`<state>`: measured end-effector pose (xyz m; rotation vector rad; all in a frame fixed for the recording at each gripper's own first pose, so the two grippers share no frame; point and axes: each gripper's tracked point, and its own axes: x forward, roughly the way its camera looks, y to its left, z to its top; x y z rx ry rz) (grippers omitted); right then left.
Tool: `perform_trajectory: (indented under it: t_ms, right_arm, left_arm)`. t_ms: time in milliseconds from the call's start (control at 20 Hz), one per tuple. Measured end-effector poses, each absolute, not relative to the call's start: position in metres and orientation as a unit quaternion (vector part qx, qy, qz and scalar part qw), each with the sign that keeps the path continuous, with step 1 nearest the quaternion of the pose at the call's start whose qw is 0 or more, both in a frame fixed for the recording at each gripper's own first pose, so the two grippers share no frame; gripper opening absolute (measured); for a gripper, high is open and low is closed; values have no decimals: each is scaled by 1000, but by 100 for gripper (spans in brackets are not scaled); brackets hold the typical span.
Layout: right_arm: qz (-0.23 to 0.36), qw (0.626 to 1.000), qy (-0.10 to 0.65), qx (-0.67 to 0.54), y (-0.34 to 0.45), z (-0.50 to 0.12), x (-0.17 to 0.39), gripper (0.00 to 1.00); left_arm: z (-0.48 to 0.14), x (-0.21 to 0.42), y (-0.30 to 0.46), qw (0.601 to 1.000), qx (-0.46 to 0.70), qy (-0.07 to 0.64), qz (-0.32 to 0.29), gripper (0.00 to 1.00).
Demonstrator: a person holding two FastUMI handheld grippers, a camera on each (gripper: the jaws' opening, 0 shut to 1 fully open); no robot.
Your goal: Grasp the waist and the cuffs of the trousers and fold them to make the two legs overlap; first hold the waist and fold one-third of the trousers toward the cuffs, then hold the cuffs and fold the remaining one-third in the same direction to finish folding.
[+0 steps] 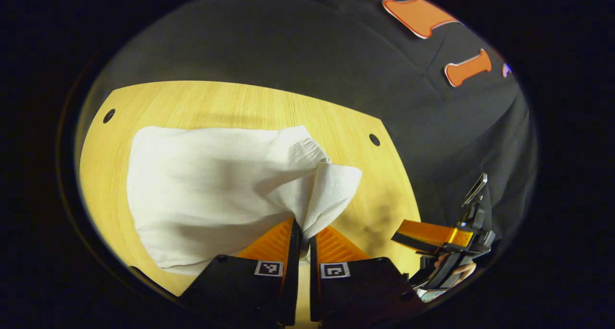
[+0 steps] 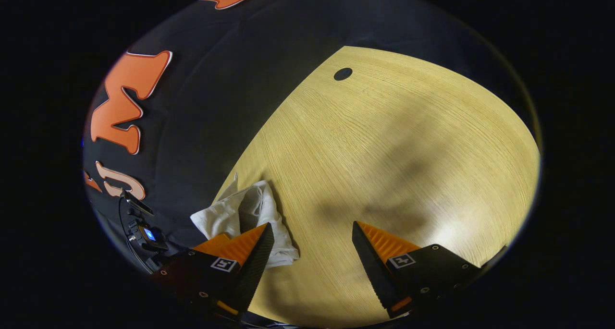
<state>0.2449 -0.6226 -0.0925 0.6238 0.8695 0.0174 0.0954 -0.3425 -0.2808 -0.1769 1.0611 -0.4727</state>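
White trousers (image 1: 202,189) lie spread on the wooden table (image 1: 230,103) in the left gripper view. My left gripper (image 1: 303,230) is shut on a bunched edge of the cloth, which rises in a lifted fold (image 1: 331,189) between the fingers. The right gripper (image 1: 423,240) shows at the lower right of that view, held by a hand, apart from the cloth. In the right gripper view my right gripper (image 2: 312,235) stands open over bare table (image 2: 408,141), and a crumpled part of the trousers (image 2: 250,213) lies beside its left finger (image 2: 250,249).
Round holes mark the table corners (image 1: 374,139) (image 1: 109,115) (image 2: 342,73). The black booth wall (image 1: 336,55) rises behind the table. The other gripper's body with a small lit screen (image 2: 149,235) sits at the lower left of the right gripper view.
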Motion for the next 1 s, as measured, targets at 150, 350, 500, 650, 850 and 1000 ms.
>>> perform_trajectory:
  t_ms: [150,350,500,650,850,1000]
  right_arm:
    - [5,864,413,289,-624,-93,244,98]
    - [8,873,407,268,-621,-86,244,98]
    - [16,890,389,238,-614,-67,246,98]
    - [25,914,355,195,-606,-39,250,98]
    - [49,941,302,146,-581,7,245,98]
    - [70,957,255,115,-556,43,234,98]
  left_arm:
    - [-285,80,-365,819,-96,511,-243,72]
    - [-290,71,-360,837,-49,492,-232,100]
    - [-268,74,-346,868,-19,443,-222,100]
    - [-244,85,-328,899,-20,388,-204,100]
    - [-219,95,-295,939,0,300,-170,100]
    - [-203,97,-271,962,8,238,-134,100]
